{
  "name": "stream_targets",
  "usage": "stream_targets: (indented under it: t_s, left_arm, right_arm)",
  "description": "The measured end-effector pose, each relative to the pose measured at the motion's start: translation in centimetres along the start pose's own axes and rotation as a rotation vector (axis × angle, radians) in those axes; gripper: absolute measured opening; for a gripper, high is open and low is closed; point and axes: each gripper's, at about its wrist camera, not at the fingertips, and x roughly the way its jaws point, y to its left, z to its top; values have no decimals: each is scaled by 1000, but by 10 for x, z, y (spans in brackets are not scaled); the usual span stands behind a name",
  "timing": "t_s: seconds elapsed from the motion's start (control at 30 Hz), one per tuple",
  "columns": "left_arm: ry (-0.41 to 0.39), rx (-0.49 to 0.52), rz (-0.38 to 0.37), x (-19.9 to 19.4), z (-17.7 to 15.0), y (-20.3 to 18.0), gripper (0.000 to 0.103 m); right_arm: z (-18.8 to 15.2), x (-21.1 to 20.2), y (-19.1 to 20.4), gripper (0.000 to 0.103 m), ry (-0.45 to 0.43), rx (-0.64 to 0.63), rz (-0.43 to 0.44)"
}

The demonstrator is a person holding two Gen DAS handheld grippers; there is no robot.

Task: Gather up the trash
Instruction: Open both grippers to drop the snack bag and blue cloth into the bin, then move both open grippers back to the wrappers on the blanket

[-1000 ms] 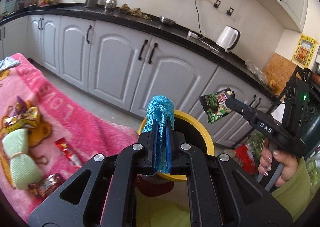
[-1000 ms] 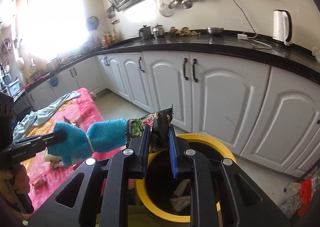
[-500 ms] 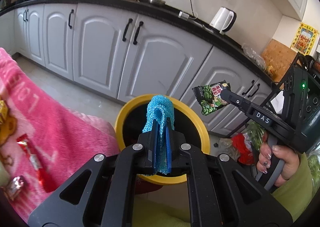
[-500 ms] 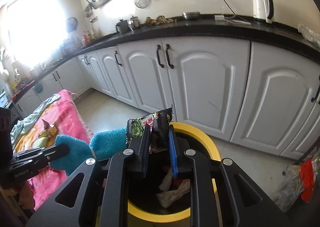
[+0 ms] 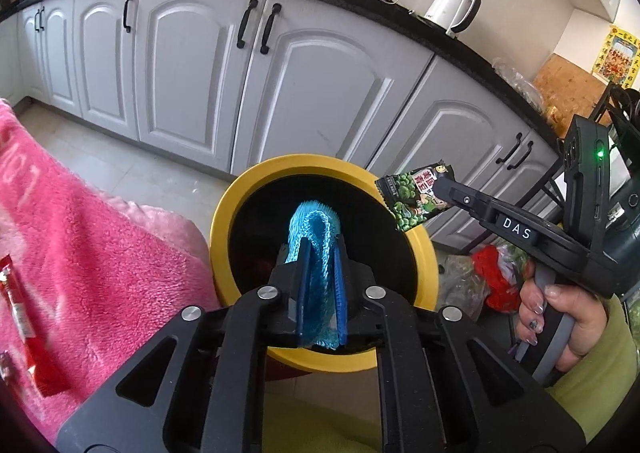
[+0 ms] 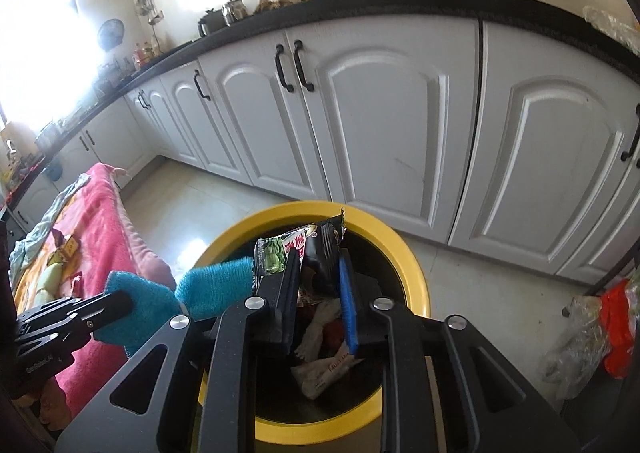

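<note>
A yellow-rimmed trash bin (image 5: pixel 248 189) stands on the floor below both grippers; it also shows in the right wrist view (image 6: pixel 416 277) with wrappers inside. My left gripper (image 5: pixel 320 249) is shut on a blue knitted cloth (image 5: pixel 316 229) and holds it over the bin's mouth. My right gripper (image 6: pixel 320 265) is shut on a green and black snack wrapper (image 6: pixel 320 253), held over the bin. The wrapper (image 5: pixel 416 195) shows in the left wrist view over the bin's right rim. The blue cloth (image 6: pixel 212 287) shows at the bin's left rim in the right wrist view.
A pink blanket (image 5: pixel 92 245) with a red wrapper (image 5: pixel 20 317) lies left of the bin; more wrappers lie on it farther off (image 6: pixel 60 253). White cabinets (image 5: pixel 312 93) run behind. Plastic bags (image 6: pixel 600 321) sit on the floor to the right.
Both grippers have moved forward and tilted down over the bin. The cloth and the wrapper now hang over its mouth. Both stay held.
</note>
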Motion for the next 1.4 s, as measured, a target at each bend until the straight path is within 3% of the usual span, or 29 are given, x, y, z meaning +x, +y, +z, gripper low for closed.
stream_targets:
  t_s: [0.13,0.43,0.7,0.93,1.4]
  left_arm:
    - [6,-18,7,3,-2,8,15]
    - [-37,-44,35,-15,-1,22,50]
    - [-98,-97,90,-48,0,39,83]
    - [-174,-134,157,-89,0,59,92]
    - [-311,-221,248,-173,-15,99,92]
  right_arm:
    - [-2,7,-5,27,19,19,-9]
    - [0,5,1,43,18,19,5]
    - [6,-10,19,49,-19,-12,37]
    - [11,-29,44,54,-57,-58,85]
    - [6,-67,114,60,-114,-205,179]
